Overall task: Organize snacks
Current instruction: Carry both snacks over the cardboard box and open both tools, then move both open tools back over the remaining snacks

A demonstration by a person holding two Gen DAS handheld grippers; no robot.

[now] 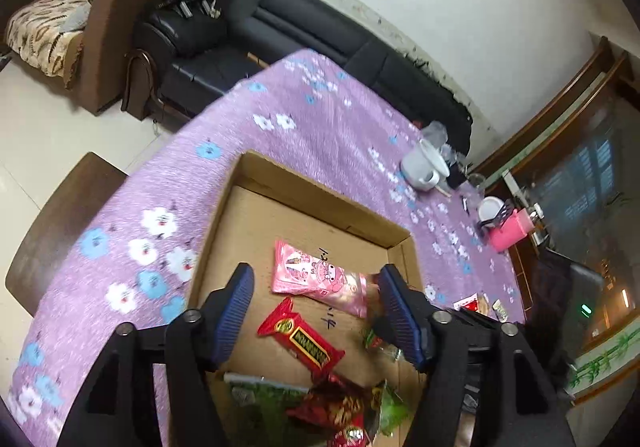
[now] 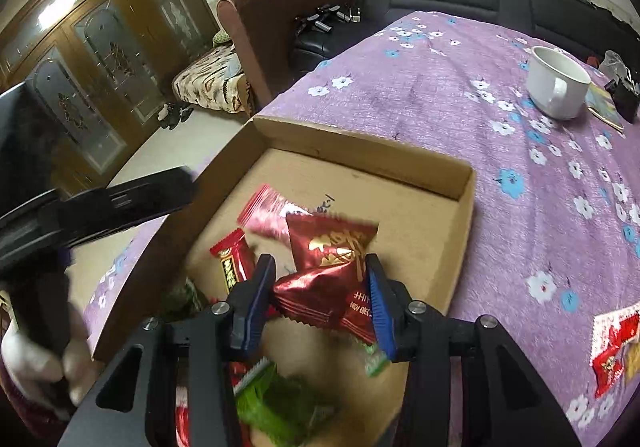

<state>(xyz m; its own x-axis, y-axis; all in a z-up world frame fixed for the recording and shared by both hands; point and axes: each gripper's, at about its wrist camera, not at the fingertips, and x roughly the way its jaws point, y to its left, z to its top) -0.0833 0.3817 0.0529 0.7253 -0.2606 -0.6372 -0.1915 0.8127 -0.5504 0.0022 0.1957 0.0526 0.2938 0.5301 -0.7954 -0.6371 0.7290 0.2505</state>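
The right gripper (image 2: 320,287) is squeezing a shiny dark red packet (image 2: 326,271) just above the cardboard box (image 2: 466,207). The left gripper (image 1: 316,311) hangs wide open and empty over the box. This looks like the dropping-in step; next the right one should let go. Inside lie crinkly snacks: a red bar (image 1: 300,335), a pink packet (image 1: 316,275), green wrappers (image 2: 276,403). More snacks (image 2: 614,347) wait on the soft purple flowered cloth (image 2: 420,87), near a smooth white cup (image 2: 556,83).

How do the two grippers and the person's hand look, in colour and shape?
Both the left gripper and right gripper have black angular frames with silver round bolts and blue ribbed fingers. The bare hand shows a dark red sleeve edge.
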